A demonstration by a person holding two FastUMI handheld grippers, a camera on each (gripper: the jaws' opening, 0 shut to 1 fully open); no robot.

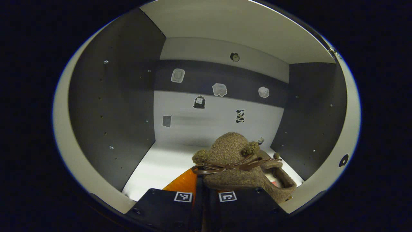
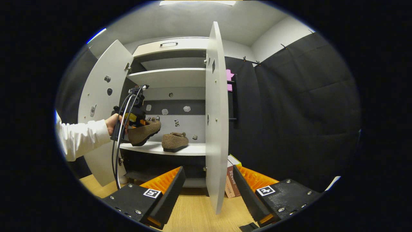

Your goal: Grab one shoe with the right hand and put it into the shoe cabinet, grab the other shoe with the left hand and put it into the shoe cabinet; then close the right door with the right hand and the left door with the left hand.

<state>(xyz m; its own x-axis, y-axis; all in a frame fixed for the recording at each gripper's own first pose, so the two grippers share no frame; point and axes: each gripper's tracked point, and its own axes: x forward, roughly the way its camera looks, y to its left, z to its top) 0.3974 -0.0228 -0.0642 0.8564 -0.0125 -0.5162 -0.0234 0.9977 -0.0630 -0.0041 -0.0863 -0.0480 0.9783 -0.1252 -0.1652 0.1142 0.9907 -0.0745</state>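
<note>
Left gripper [image 1: 202,193] clamped on a fuzzy brown shoe [image 1: 238,167] inside the shoe cabinet [image 2: 170,77]; right gripper [image 2: 207,190] spread apart, holding nothing.

In the right gripper view the held shoe hangs just above the white shelf [image 2: 193,149], left of the second shoe [image 2: 174,141] resting there. The right door [image 2: 216,112] stands edge-on between the right gripper's fingers; the left door [image 2: 99,96] is swung wide. Stickers dot the back panel; books [image 2: 232,180] lean near the cabinet's foot.
</note>
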